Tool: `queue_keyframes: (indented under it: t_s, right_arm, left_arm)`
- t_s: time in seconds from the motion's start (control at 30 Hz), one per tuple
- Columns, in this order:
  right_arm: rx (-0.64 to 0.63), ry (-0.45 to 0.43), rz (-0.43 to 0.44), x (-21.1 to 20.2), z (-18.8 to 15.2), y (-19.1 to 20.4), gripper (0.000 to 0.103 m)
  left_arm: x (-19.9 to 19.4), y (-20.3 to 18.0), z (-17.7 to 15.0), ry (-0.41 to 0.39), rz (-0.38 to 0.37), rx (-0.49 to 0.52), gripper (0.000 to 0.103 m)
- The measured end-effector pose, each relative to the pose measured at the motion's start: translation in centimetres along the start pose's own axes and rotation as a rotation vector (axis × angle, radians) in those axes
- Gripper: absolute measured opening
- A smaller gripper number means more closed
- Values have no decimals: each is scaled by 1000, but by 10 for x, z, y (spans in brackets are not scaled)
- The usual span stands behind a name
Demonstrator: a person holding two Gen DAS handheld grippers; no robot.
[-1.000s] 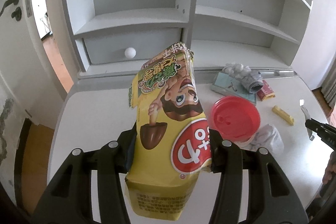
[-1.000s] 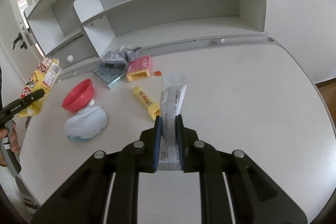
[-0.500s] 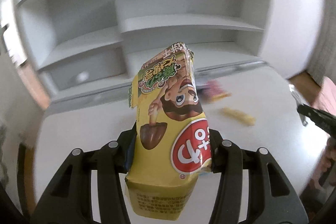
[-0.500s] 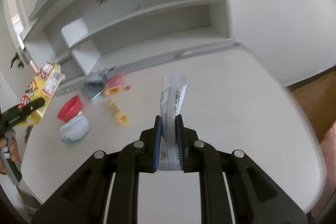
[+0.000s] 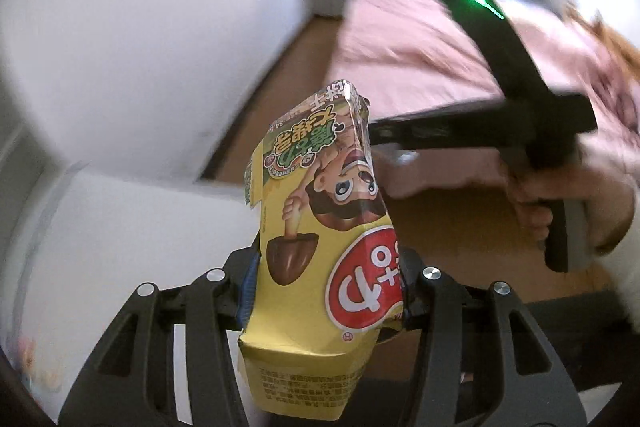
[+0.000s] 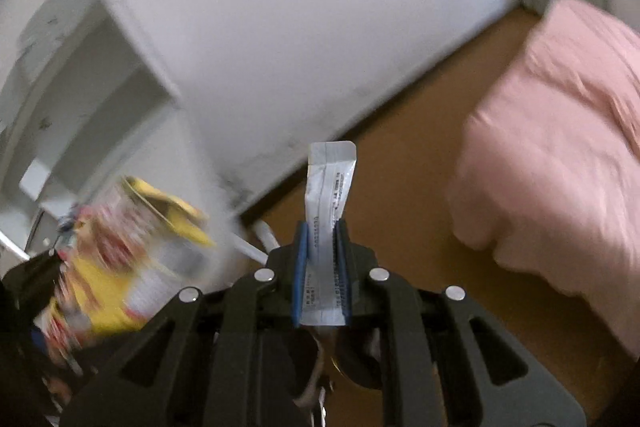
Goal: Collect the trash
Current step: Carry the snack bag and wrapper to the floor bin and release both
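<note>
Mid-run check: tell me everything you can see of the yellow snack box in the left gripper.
The yellow snack box is a glossy cardboard carton printed with a cartoon face, a brown mushroom-shaped chocolate and a red oval logo, the artwork upside down in the left wrist view. Its far end is open, with torn, bent flaps. The left gripper clamps its sides, which look slightly crushed, and it points away over the wooden floor. In the right wrist view it shows only as a yellow blur.

The left gripper point(image 5: 326, 291) is pointing steeply downward, its jaws clamping a load. The right gripper point(image 6: 322, 267) is pitching downward likewise, its jaws gripping at twelve o'clock.
</note>
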State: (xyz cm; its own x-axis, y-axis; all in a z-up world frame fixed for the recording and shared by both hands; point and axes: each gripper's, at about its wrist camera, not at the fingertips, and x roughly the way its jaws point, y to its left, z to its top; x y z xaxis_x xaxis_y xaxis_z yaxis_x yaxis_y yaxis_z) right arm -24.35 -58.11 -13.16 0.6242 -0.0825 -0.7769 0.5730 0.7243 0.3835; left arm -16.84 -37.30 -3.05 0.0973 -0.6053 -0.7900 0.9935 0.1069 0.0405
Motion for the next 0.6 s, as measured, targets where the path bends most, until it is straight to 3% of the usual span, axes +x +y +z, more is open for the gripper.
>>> queue_keyframes:
  t_s: [0.2, 0.37, 0.47, 0.6]
  right_arm:
    - [194, 294, -31, 101, -58, -105, 14]
    - [329, 535, -12, 195, -119, -154, 14]
    - [374, 616, 2, 229, -142, -161, 14]
    - [403, 644, 32, 243, -152, -161, 14]
  left_arm:
    - [119, -43, -20, 212, -72, 20, 50]
    - [242, -36, -73, 483, -135, -129, 49]
    - [288, -22, -102, 612, -140, -246, 49]
    - [300, -14, -109, 646, -160, -306, 49]
